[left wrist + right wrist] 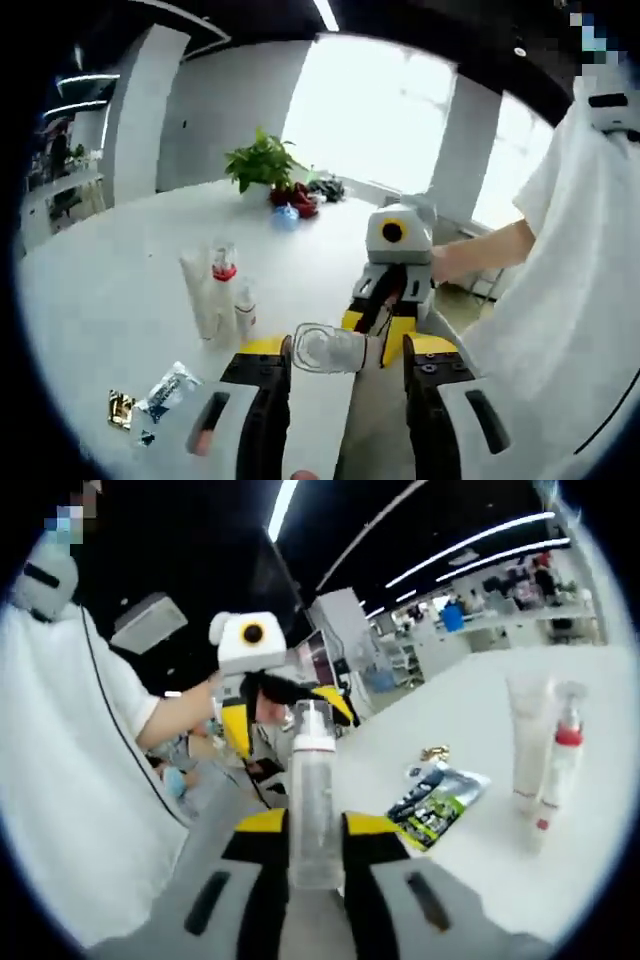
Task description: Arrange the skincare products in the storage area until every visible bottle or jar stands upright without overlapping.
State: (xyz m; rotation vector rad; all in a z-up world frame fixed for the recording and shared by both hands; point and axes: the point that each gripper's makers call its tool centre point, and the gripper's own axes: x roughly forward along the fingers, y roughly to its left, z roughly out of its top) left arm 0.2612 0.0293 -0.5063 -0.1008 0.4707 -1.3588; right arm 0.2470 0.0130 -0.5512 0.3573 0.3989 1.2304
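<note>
My right gripper (315,825) is shut on a clear pump bottle (312,780) and holds it in the air above the white table (470,710). In the left gripper view the same bottle (325,348) points at the camera, gripped by the right gripper (376,332) beyond it. My left gripper (347,346) is open, its jaws wide on either side of the bottle's near end. A white tube (200,290), a red-collared spray bottle (225,275) and a small bottle (245,305) stand upright together on the table.
Foil sachets (165,390) and a gold packet (120,408) lie flat near the table's edge. A potted plant (262,160) with red and blue items (295,205) stands at the far side. A person in a white shirt (570,290) is close on the right.
</note>
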